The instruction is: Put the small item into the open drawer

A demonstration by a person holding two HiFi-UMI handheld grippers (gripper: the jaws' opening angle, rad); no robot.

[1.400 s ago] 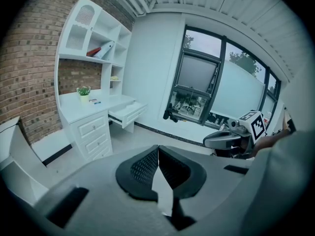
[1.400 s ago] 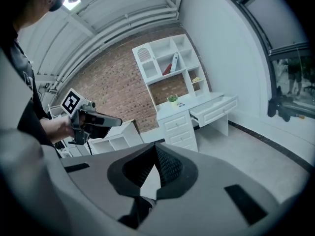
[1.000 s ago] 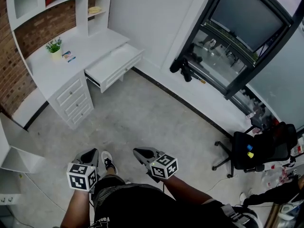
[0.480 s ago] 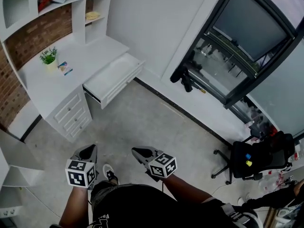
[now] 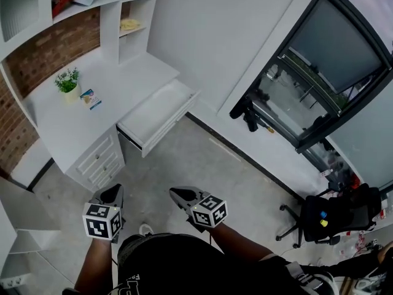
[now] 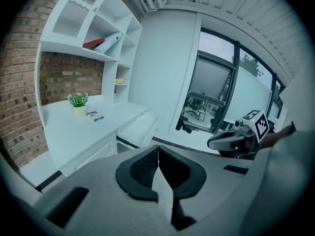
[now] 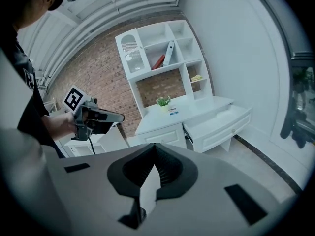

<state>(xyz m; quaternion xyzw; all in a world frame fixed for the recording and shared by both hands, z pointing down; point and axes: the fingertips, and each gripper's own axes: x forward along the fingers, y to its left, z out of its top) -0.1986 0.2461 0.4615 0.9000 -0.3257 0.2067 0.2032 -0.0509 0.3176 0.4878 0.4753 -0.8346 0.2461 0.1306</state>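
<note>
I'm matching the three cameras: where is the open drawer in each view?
Head view: open drawer upper left, sticking out of the desk.
Left gripper view: open drawer left of centre, mid-height.
Right gripper view: open drawer right of centre, mid-height.
Shared landmark: potted plant on the desk.

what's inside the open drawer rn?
The open drawer shows only its bare white bottom; nothing lies in the pulled-out part. Its back end runs under the desktop and is covered, so that stretch cannot be checked.
</note>
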